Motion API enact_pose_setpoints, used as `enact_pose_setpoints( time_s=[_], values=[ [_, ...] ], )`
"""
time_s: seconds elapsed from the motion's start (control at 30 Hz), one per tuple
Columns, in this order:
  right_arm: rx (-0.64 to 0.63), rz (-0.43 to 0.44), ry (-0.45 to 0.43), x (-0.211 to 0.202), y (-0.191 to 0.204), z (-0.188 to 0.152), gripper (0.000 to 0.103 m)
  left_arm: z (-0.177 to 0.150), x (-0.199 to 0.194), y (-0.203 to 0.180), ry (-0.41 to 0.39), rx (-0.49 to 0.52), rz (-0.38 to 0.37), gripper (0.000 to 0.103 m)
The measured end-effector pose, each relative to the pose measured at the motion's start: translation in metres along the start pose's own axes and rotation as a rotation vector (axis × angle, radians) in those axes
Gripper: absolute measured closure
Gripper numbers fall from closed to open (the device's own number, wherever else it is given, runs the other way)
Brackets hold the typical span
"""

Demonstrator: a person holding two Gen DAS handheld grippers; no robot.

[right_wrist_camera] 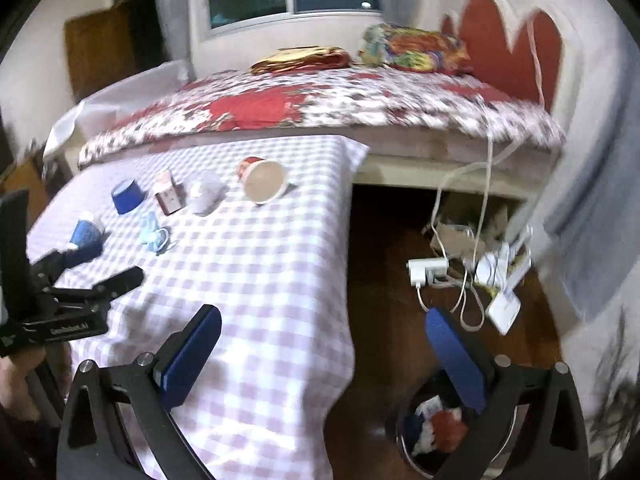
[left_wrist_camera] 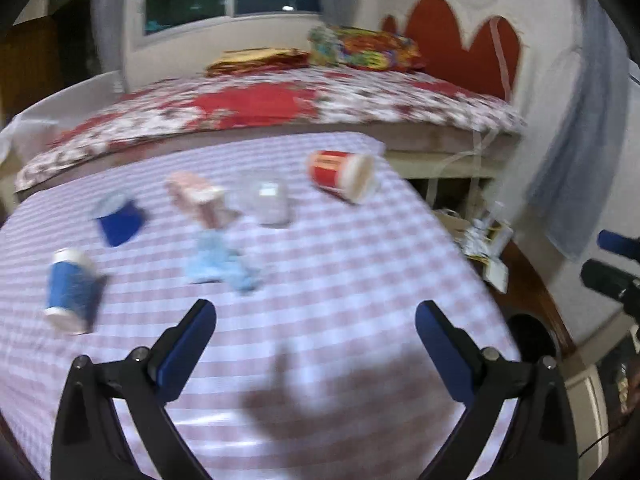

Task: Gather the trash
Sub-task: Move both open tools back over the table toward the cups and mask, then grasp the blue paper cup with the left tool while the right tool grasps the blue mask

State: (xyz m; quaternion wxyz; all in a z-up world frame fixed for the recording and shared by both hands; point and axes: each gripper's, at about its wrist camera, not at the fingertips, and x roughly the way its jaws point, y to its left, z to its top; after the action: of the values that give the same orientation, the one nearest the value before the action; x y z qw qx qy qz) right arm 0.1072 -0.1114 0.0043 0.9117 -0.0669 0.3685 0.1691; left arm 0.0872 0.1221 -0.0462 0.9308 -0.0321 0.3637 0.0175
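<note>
Left wrist view, blurred: the left gripper (left_wrist_camera: pixel 316 322) hangs over a checked table (left_wrist_camera: pixel 340 280), its fingers spread apart with nothing between them. Trash lies scattered toward the far side of the cloth. A blue cup (left_wrist_camera: pixel 69 290) lies on its side at the near left. Beyond it sits a dark blue tub (left_wrist_camera: pixel 119 220). Toward the middle are a pink carton (left_wrist_camera: pixel 196 196), a crumpled blue mask (left_wrist_camera: pixel 220 264) and a clear cup (left_wrist_camera: pixel 269 202). A red cup (left_wrist_camera: pixel 340 174) lies on its side near the far right corner. A bed (left_wrist_camera: pixel 280 108) stands behind the table.

Right wrist view: the right gripper (right_wrist_camera: pixel 324 330) is also released and holds nothing. It hovers past the table's right edge, above a bin (right_wrist_camera: pixel 408 446) on the floor. The bin already holds some crumpled red, white and blue waste (right_wrist_camera: pixel 438 426). The same six items remain on the table, well apart from the bin. Chargers and cables (right_wrist_camera: pixel 468 268) lie on the floor under the bed.

Judging from this, the task looks partly done: some trash is binned, six pieces are left to collect, and neither gripper has started on one.
</note>
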Motion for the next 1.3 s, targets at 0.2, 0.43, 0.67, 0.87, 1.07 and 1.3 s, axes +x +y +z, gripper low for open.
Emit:
enact_pose_setpoints(
  time_s=[0.2, 0.43, 0.67, 0.87, 1.07, 1.3],
  values=[
    [-0.098, 0.091, 0.029, 0.028, 0.070, 0.031, 0.000, -0.010, -0.009, 0.084, -0.009, -0.125, 0.119, 0.003],
    [-0.207, 0.203, 0.067, 0.070, 0.153, 0.051, 0.000, -0.021, -0.011, 0.162, -0.006, -0.235, 0.246, 0.003],
    [-0.252, 0.235, 0.144, 0.123, 0.198, 0.058, 0.000, -0.028, 0.006, 0.209, 0.016, -0.292, 0.300, 0.003],
    [-0.281, 0.228, 0.195, 0.168, 0.221, 0.061, 0.003, -0.029, 0.028, 0.230, 0.045, -0.314, 0.286, 0.008],
    [-0.275, 0.229, 0.258, 0.206, 0.230, 0.059, 0.021, -0.026, 0.048, 0.239, 0.080, -0.324, 0.264, 0.015],
    [-0.267, 0.240, 0.293, 0.226, 0.231, 0.058, 0.035, -0.022, 0.063, 0.245, 0.109, -0.314, 0.256, 0.020]
  ],
)
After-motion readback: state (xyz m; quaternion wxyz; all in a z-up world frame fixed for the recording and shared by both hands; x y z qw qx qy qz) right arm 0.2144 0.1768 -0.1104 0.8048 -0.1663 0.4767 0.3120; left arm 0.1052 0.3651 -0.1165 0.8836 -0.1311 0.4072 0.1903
